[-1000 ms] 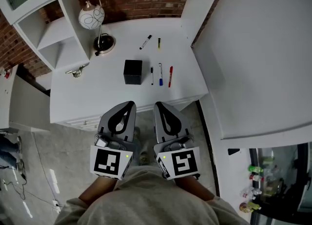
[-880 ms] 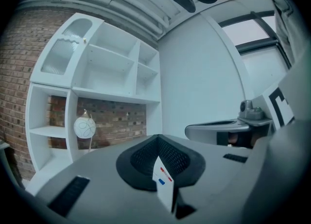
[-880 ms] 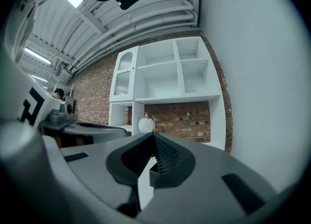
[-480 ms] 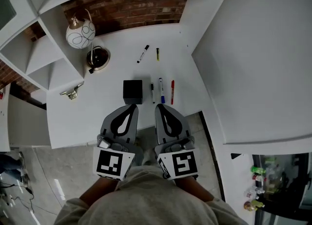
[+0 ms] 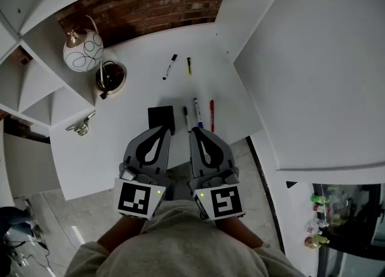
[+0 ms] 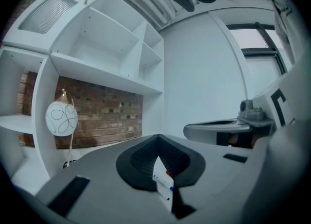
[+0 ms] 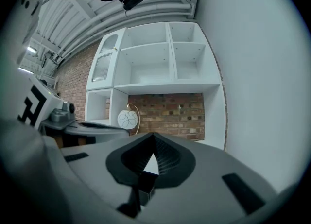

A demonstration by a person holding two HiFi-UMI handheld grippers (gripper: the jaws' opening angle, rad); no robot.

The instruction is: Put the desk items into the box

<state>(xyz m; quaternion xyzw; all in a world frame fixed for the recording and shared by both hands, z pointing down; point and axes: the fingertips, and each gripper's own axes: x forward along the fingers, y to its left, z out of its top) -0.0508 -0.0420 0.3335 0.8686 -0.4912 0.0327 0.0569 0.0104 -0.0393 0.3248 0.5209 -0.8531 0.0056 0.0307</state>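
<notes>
On the white desk [image 5: 132,143] stands a small black box [image 5: 160,116]. Right of it lie a black pen [image 5: 186,117], a blue marker [image 5: 196,112] and a red marker [image 5: 212,113]. Farther back are a black-and-white marker [image 5: 170,66] and a yellow pen [image 5: 189,65]. My left gripper [image 5: 163,130] is shut and empty, its tip over the box's near edge. Beside it, my right gripper [image 5: 196,130] is also shut with nothing in it, its tip just short of the pens. The left gripper view shows the markers [image 6: 165,181] through its jaw slot; the box [image 7: 147,181] shows in the right gripper view.
A globe lamp [image 5: 83,50] on a round dark base [image 5: 110,76] stands at the desk's back left, in front of a brick wall [image 5: 150,2]. A small gold object [image 5: 80,127] lies at the left edge. White shelves [image 5: 27,83] flank the left, a white panel [image 5: 313,71] the right.
Both grippers have come forward from over the floor to the desk's near edge, side by side, and their tips now reach the box and pens. Their jaws stayed shut.
</notes>
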